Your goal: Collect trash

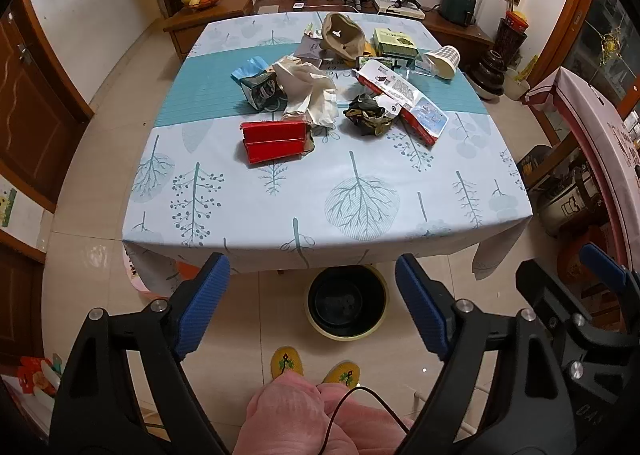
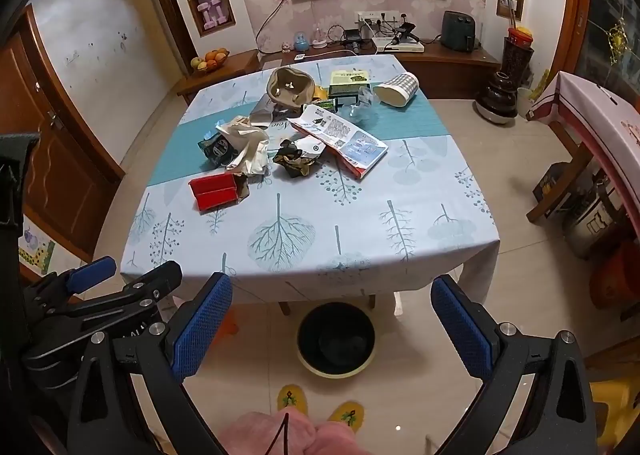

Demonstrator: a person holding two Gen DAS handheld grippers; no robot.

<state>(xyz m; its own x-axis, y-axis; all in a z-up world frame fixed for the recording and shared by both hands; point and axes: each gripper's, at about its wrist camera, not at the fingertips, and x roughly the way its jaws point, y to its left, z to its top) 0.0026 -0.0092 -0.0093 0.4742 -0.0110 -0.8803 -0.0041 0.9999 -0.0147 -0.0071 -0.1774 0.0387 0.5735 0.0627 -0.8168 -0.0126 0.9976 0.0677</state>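
Observation:
Trash lies in a heap on the far half of the table point(image 1: 360, 231): a red box point(image 1: 274, 141), crumpled cream paper point(image 1: 310, 89), a dark crumpled wrapper point(image 1: 368, 115), a flattened printed carton point(image 1: 404, 95), a tipped checked cup point(image 1: 442, 61) and a tan bag point(image 1: 342, 35). The same heap shows in the right wrist view, with the red box point(image 2: 216, 191) nearest. A black bin with a yellow rim point(image 1: 346, 301) stands on the floor under the table's near edge. My left gripper point(image 1: 312, 275) and right gripper point(image 2: 332, 299) are open and empty, held above the bin, short of the table.
My feet in yellow slippers point(image 1: 308, 369) stand just behind the bin. A wooden sideboard point(image 1: 440, 21) with electronics runs behind the table. A second covered table point(image 2: 600, 123) and stacked items crowd the right side. Doors point(image 1: 32, 107) line the left wall.

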